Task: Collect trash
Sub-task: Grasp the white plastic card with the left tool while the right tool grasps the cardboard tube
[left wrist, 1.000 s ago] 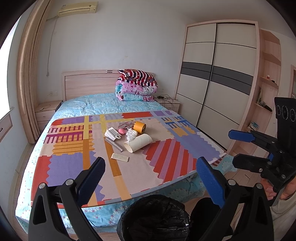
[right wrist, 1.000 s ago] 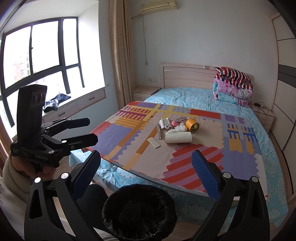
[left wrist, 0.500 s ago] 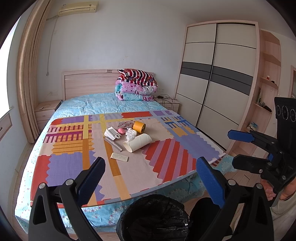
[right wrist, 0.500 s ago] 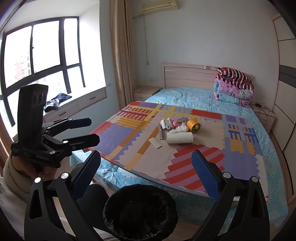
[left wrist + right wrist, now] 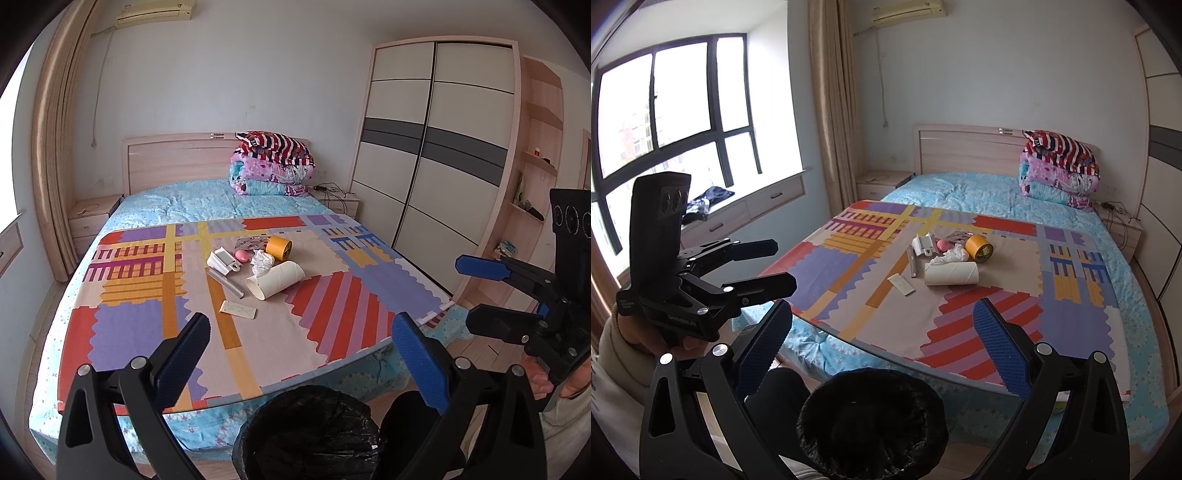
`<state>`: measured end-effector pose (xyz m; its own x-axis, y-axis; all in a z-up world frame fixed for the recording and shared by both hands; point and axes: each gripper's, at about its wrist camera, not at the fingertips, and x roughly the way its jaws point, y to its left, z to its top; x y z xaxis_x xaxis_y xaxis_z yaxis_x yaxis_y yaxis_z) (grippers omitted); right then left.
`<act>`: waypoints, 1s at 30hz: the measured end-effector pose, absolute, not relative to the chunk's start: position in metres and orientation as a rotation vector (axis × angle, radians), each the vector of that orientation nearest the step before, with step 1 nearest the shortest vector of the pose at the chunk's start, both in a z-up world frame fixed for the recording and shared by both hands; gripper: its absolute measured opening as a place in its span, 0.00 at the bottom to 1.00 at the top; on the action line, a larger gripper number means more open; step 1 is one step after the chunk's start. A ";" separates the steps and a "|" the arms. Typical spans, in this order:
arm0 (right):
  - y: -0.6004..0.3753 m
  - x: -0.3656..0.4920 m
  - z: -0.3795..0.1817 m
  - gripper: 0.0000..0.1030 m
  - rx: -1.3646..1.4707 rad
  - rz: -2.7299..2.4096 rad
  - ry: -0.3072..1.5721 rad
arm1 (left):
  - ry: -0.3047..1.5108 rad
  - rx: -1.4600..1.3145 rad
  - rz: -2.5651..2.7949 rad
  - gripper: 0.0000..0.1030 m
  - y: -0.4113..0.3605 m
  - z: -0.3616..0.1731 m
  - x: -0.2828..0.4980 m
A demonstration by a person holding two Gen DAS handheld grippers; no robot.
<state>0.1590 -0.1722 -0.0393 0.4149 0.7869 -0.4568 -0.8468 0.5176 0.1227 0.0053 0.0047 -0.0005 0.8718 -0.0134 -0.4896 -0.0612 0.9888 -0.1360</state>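
- Patchwork cloth in red, purple and orange covers the near part of the bed (image 5: 122, 332); the trash lies in a loose cluster on the cloth's middle, well beyond both grippers.
- Black bin bag (image 5: 306, 432) lines a bin on the floor at the foot of the bed, just below and between the two grippers, its mouth open upward.
- Left gripper (image 5: 299, 354) hovers over the bin with its fingers spread wide and nothing between them; the right gripper (image 5: 882, 343) does the same, and from the left camera it shows at the far right edge.
- White paper tube (image 5: 275, 279), the biggest piece of trash, lies on its side with its long axis slanting from near-left to far-right in the left view; in the right view it runs almost straight across.
- Yellow tape roll (image 5: 279, 246), a crumpled tissue (image 5: 263, 260), a pink lump (image 5: 242, 255) and a flat card (image 5: 238, 309) sit around it; the card is nearest the bed's foot.
- Judging by the views, the cluster lies dead ahead of the left gripper and slightly right of the right one's axis, so neither is clearly nearer; both must reach forward across the bed.
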 end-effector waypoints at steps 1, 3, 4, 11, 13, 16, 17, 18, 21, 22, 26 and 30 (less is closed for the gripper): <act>-0.171 0.161 -0.040 0.96 -0.132 1.030 0.503 | 0.516 -0.148 0.027 0.92 0.006 -0.001 0.007; -0.169 0.166 -0.041 0.97 -0.130 1.028 0.513 | 0.530 -0.145 0.030 0.92 0.009 -0.003 0.011; -0.167 0.167 -0.041 0.96 -0.131 1.026 0.515 | 0.535 -0.145 0.029 0.92 0.005 -0.006 0.015; -0.152 0.188 -0.047 0.97 -0.143 1.005 0.539 | 0.572 -0.135 -0.002 0.92 0.016 -0.028 0.050; -0.146 0.198 -0.051 0.97 -0.144 1.004 0.553 | 0.586 -0.121 -0.011 0.92 0.019 -0.033 0.061; -0.134 0.211 -0.055 0.97 -0.147 0.997 0.565 | 0.613 -0.095 -0.002 0.92 0.025 -0.042 0.078; -0.130 0.215 -0.056 0.97 -0.153 0.991 0.568 | 0.620 -0.091 0.000 0.92 0.027 -0.045 0.083; -0.124 0.222 -0.058 0.97 -0.161 0.985 0.574 | 0.627 -0.091 -0.004 0.92 0.030 -0.048 0.089; -0.110 0.240 -0.068 0.96 -0.186 0.976 0.599 | 0.657 -0.095 -0.009 0.92 0.040 -0.060 0.106; -0.105 0.246 -0.072 0.96 -0.194 0.969 0.603 | 0.666 -0.097 -0.021 0.92 0.043 -0.065 0.112; -0.088 0.277 -0.089 0.97 -0.209 0.973 0.647 | 0.734 -0.068 -0.030 0.92 0.051 -0.091 0.143; -0.075 0.309 -0.105 0.97 -0.176 0.979 0.705 | 0.757 -0.060 -0.011 0.92 0.063 -0.106 0.166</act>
<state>0.3091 -0.0748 -0.1051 0.3577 0.6991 -0.6191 -0.8088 0.5633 0.1689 0.1662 0.0628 -0.1064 0.7270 -0.0314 -0.6860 -0.0121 0.9982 -0.0584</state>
